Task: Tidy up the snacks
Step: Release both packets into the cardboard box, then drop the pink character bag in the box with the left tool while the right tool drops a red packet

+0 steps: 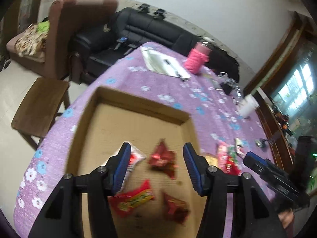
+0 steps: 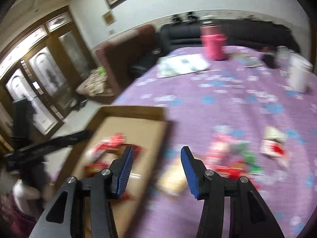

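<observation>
A purple flowered tablecloth (image 2: 227, 103) is covering the table in a living room, and the cardboard box (image 1: 126, 119) is sitting near its left edge so both hands can reach it. You are holding the left gripper (image 1: 156, 154) above the box, jaws spread wide and empty; several red snack packets (image 1: 163, 158) are lying inside already. The right gripper (image 2: 156, 156), also open and empty, is hovering at the box's right wall, probably heading for the loose snacks (image 2: 231, 158) waiting beside the box.
</observation>
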Action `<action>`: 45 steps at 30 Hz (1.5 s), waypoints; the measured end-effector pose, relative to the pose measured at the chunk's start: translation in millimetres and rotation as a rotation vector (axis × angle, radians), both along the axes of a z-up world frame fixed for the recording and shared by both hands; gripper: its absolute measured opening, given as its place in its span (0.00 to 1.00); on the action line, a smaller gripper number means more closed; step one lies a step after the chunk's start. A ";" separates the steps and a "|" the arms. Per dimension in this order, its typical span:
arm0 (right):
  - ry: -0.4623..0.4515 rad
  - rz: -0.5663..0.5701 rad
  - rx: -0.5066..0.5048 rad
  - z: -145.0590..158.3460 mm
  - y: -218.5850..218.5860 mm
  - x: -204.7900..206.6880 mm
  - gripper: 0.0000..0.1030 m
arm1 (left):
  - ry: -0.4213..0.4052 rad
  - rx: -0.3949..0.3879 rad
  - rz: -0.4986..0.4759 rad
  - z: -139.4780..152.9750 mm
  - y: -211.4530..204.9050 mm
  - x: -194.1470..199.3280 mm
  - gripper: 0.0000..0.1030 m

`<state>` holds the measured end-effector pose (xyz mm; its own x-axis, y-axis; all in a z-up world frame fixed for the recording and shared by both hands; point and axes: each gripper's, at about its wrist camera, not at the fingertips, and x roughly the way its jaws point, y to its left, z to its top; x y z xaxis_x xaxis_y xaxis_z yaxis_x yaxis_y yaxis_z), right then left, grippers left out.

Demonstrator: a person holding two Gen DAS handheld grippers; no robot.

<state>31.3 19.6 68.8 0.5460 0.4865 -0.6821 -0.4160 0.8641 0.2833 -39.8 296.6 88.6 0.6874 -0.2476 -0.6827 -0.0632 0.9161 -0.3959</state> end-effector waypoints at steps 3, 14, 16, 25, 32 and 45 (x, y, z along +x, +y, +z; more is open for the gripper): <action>0.001 -0.071 -0.071 -11.2 -41.8 2.1 0.52 | -0.016 0.016 -0.074 8.4 -32.9 2.6 0.56; 0.061 -0.078 -0.129 -67.6 -73.1 18.0 0.51 | 0.067 0.089 -0.269 -9.1 -136.5 35.3 0.56; 0.067 -0.077 -0.136 -74.9 -72.3 21.6 0.33 | 0.090 0.108 -0.290 -14.0 -151.5 42.0 0.56; 0.068 -0.137 -0.090 -75.1 -106.6 12.9 0.21 | 0.149 0.261 -0.366 -42.9 -214.4 81.7 0.56; 0.091 -0.175 -0.011 -75.7 -131.2 10.9 0.21 | 0.182 0.445 -0.392 -71.0 -243.6 105.2 0.22; 0.050 -0.176 0.075 -65.4 -137.6 2.1 0.21 | 0.054 0.189 -0.333 -7.4 -204.7 52.7 0.21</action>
